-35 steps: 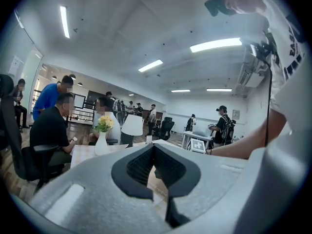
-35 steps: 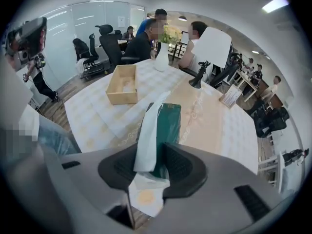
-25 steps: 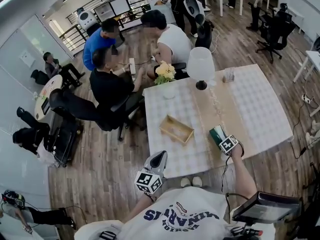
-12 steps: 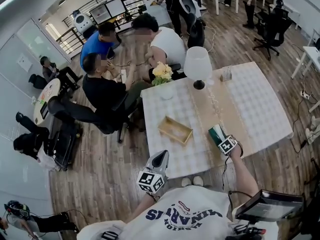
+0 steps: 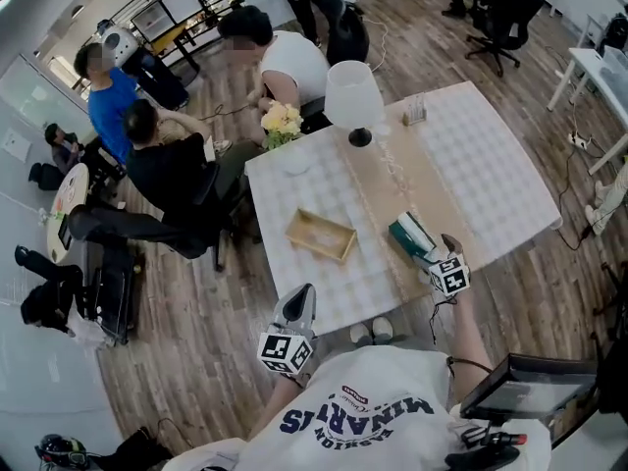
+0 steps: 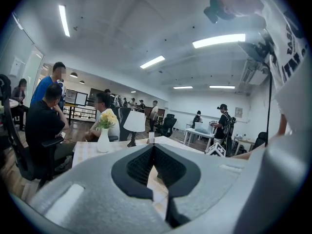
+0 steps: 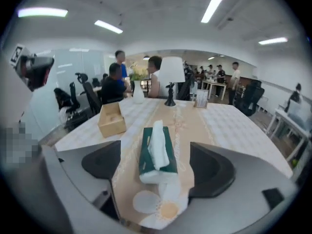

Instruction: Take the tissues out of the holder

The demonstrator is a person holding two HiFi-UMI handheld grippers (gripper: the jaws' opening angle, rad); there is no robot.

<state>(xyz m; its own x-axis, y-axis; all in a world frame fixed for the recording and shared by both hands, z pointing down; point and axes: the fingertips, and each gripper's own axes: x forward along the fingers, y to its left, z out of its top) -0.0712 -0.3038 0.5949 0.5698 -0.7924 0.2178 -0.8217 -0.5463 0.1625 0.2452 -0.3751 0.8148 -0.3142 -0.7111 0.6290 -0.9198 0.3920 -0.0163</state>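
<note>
A green tissue pack (image 5: 412,238) with a white tissue sticking out of its top lies on the beige runner (image 5: 392,180) near the table's front edge. In the right gripper view the tissue pack (image 7: 155,152) sits between the jaws of my right gripper (image 7: 157,168), which are opening; the pads stand clear of its sides. The empty wooden holder (image 5: 321,235) rests to the left of the pack, and the right gripper view shows the holder (image 7: 111,119) ahead on the left. My left gripper (image 5: 300,302) hangs shut and empty in front of the table.
A white lamp (image 5: 353,96), a vase of yellow flowers (image 5: 282,126) and a small stand (image 5: 416,111) are at the table's far side. Several people sit at the far left corner. An office chair (image 5: 147,226) stands left of the table.
The right gripper's jaws have spread and let go of the tissue pack, which now lies on the runner. The head view has swung; the left gripper stays shut below the table edge.
</note>
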